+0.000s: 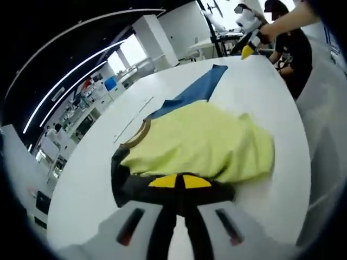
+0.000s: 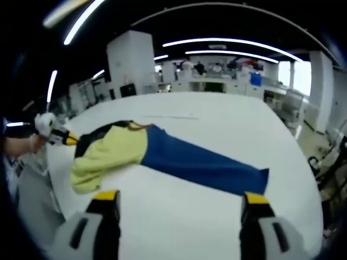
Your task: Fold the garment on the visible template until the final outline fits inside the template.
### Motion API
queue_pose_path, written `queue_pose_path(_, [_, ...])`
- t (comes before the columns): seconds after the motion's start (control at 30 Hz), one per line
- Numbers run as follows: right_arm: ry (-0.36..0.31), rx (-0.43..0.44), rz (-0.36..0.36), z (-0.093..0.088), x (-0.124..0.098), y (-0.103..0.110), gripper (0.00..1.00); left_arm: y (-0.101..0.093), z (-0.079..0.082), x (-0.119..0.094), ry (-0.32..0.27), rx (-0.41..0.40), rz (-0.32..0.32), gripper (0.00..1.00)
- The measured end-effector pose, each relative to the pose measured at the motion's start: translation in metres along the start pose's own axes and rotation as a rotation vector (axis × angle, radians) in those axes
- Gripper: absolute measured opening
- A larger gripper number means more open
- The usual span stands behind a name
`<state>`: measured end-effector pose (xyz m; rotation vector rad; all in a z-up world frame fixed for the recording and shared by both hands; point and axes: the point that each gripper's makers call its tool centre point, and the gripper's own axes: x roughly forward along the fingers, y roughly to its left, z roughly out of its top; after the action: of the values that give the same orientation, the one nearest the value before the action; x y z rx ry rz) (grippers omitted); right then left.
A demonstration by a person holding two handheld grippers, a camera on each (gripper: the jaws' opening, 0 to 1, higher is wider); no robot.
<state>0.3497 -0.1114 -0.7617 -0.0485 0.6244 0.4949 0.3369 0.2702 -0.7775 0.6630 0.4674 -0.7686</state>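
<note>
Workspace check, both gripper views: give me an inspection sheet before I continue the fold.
Surface: white table, faint template lines beyond the cloth.
Job's things: garment, yellow part bunched, blue part stretched flat; dark collar end toward the left gripper.
Clutter: nothing seen.
Grippers: left gripper jaws together on the garment's dark edge; right gripper wide open, above bare table, short of the blue end.
Cables: nothing seen.
Surroundings: ceiling light strips, benches, a person beside the table.

A white table (image 2: 217,130) is seen ahead of the jaws. Beyond it, white columns (image 2: 130,59) and ceiling light strips (image 2: 227,42) are seen.
</note>
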Motion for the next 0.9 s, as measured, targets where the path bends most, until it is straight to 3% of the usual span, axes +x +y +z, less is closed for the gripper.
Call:
queue_pose_path(0.23, [-0.018,0.020,0.006,-0.002,-0.003,0.008,0.93,-0.015,0.007,0.019,-0.006,-0.042,-0.035,0.00])
queue_pose_path(0.43, [-0.016,0.025,0.017,-0.005,0.000,0.013,0.93,-0.017,0.006,0.017,-0.032,-0.172,-0.069,0.01])
queue_pose_path(0.57, [-0.019,0.024,0.025,-0.003,0.002,0.017,0.92,-0.007,0.003,0.013,-0.065,-0.279,-0.069,0.14])
queue_pose_path(0.73, [-0.019,0.019,0.037,-0.002,0.005,0.021,0.92,0.007,-0.004,0.007,-0.108,-0.449,-0.048,0.40])
queue_pose_path(0.9, [-0.009,0.013,0.039,-0.005,0.006,0.021,0.92,0.016,-0.020,0.004,-0.113,-0.593,-0.029,0.41])
